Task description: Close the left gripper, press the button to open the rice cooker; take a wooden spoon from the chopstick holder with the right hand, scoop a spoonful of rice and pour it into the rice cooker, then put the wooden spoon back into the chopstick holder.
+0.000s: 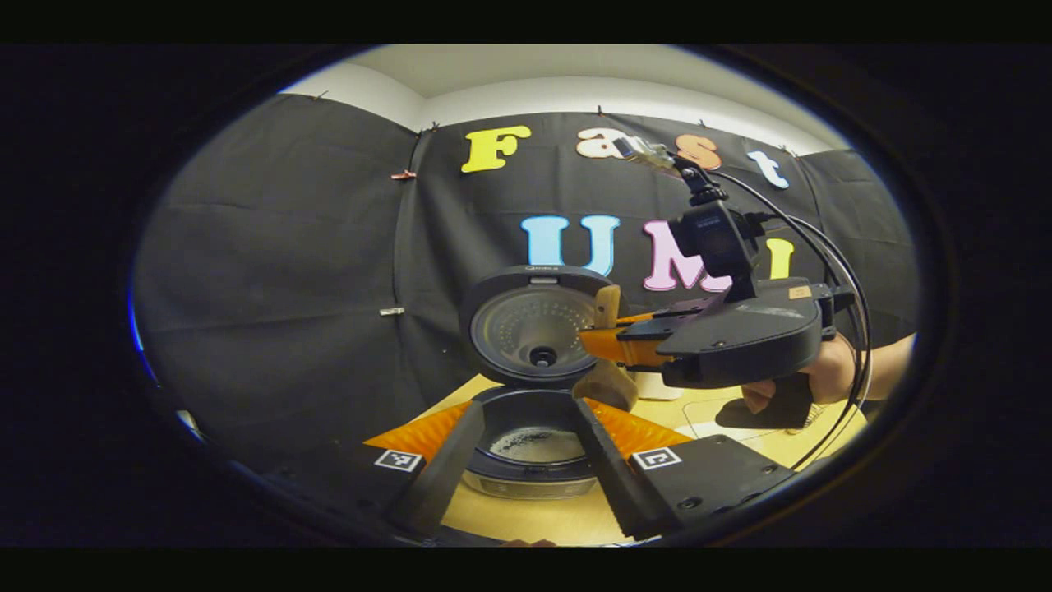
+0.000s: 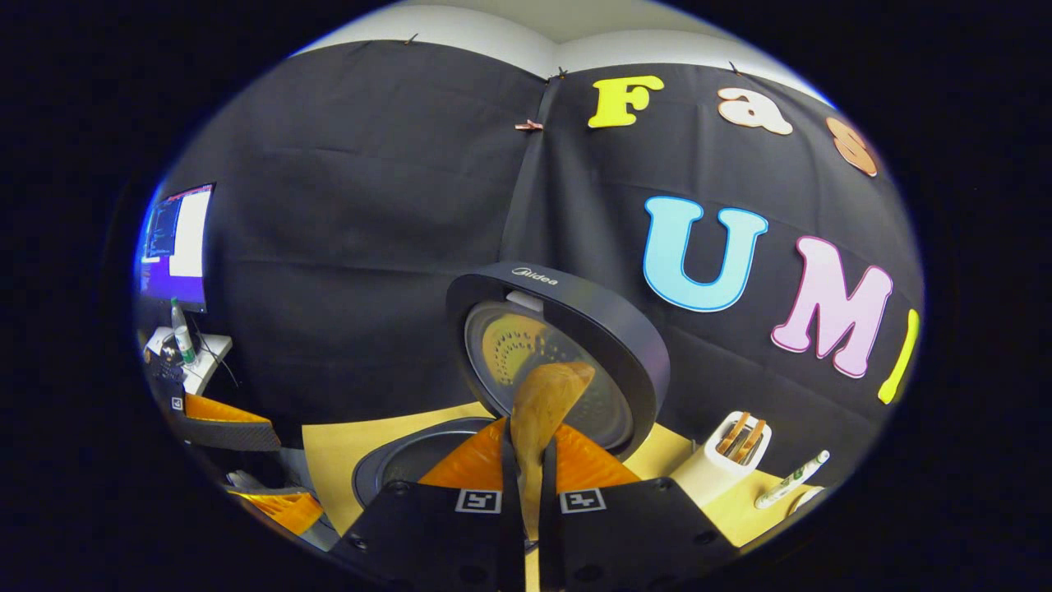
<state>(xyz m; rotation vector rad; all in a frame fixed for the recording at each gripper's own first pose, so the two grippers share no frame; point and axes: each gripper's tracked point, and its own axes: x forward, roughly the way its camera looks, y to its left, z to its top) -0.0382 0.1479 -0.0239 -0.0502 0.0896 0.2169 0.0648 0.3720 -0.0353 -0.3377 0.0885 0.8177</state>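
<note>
Fingers of the right gripper point(image 2: 526, 485) clamp on the wooden spoon point(image 2: 542, 403); the left gripper point(image 1: 526, 460) holds its fingers apart.

Held by its handle, the spoon rises with its bowl tilted in front of the raised lid of the rice cooker point(image 1: 530, 325), above the open pot. It looks light, stiff and smooth, so a grip low on the handle seems best. The chopstick holder point(image 2: 723, 460) stands just beside the cooker on the table point(image 2: 345, 452).
</note>
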